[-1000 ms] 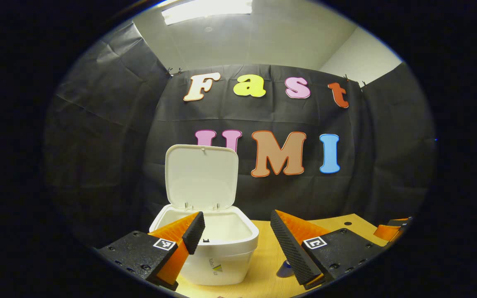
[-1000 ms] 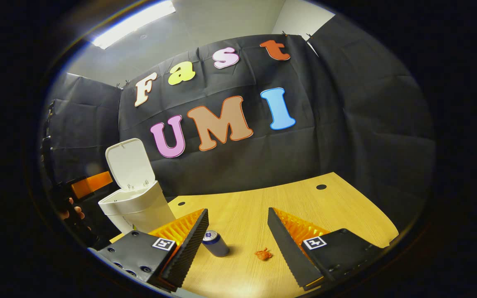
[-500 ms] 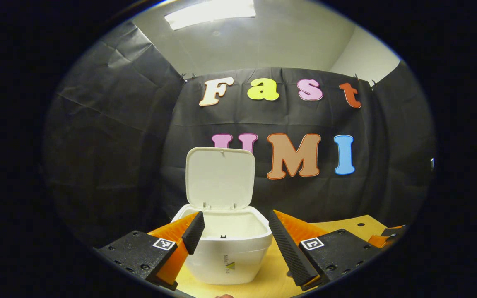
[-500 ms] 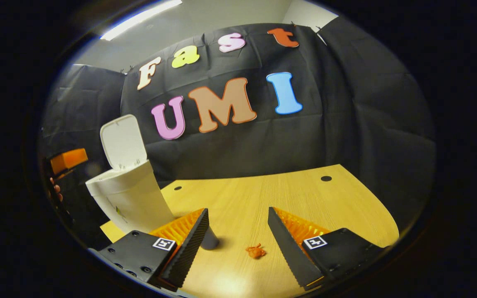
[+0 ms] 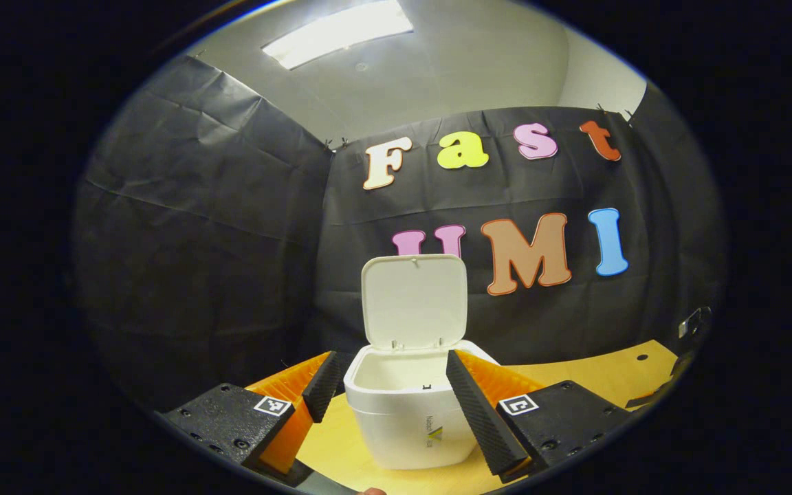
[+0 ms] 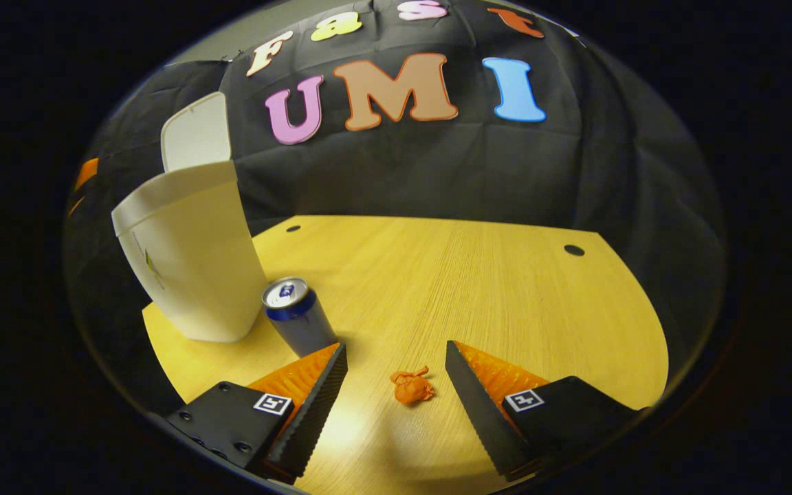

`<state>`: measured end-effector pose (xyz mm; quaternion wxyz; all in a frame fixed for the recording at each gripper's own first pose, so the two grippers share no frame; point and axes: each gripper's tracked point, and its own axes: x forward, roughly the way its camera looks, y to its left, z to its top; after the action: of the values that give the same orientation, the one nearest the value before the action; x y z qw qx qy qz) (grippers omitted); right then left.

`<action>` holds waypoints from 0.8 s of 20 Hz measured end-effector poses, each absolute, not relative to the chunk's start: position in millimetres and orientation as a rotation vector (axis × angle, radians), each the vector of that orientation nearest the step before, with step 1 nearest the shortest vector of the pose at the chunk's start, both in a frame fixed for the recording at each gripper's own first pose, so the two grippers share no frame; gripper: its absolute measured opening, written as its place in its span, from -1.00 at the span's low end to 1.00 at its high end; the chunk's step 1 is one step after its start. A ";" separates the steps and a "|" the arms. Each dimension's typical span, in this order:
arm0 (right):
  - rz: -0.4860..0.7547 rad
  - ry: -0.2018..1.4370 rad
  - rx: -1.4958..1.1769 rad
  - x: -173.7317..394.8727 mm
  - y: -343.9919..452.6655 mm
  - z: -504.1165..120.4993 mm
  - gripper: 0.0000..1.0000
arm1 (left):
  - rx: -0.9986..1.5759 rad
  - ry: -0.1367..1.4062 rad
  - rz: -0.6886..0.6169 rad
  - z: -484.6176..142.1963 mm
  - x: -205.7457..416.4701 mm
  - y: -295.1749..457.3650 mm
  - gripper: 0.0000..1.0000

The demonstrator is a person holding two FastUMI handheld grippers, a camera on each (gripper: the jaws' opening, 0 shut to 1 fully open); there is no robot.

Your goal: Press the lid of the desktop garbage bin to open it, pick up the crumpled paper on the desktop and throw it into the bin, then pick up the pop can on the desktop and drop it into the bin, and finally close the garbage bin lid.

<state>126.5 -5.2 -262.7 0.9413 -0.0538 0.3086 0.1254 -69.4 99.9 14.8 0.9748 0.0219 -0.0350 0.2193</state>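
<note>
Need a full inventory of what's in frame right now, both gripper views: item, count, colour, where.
garbage bin: 1, white, upright on the desk's left part
lid: 1, white, hinged up at the bin's back
pop can: 1, dark blue with silver top, upright beside the bin
crumpled paper: 1, orange, on the desk between the right gripper's fingers
desk: 1, light wood, two dark holes near the far edge
ceiling light: 1, white, overhead
left gripper: 1, open, facing the bin
right gripper: 1, open, over the paper

The small print on the bin [image 5: 406,426] is too blurred to read.
</note>
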 end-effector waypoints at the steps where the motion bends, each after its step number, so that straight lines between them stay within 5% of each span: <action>1: 0.254 0.681 -0.118 128.4 -6.2 -274.8 0.94 | 0.038 -0.074 0.456 15.9 -72.9 102.7 0.84; 10: 0.255 0.884 -0.183 134.3 -18.0 -323.9 0.78 | 0.064 -0.039 0.539 10.2 -97.5 115.1 0.86; 13: 0.252 0.891 -0.203 136.7 -22.9 -324.4 0.27 | 0.054 -0.031 0.537 9.0 -95.8 113.9 0.87; 16: 0.256 0.892 -0.212 137.4 -18.2 -326.2 0.00 | 0.048 -0.029 0.533 7.6 -97.3 112.8 0.87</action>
<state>137.4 -18.2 -326.2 0.8888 -0.1019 0.4295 0.1232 -97.3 112.8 7.6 0.9643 0.0236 -0.0144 0.2633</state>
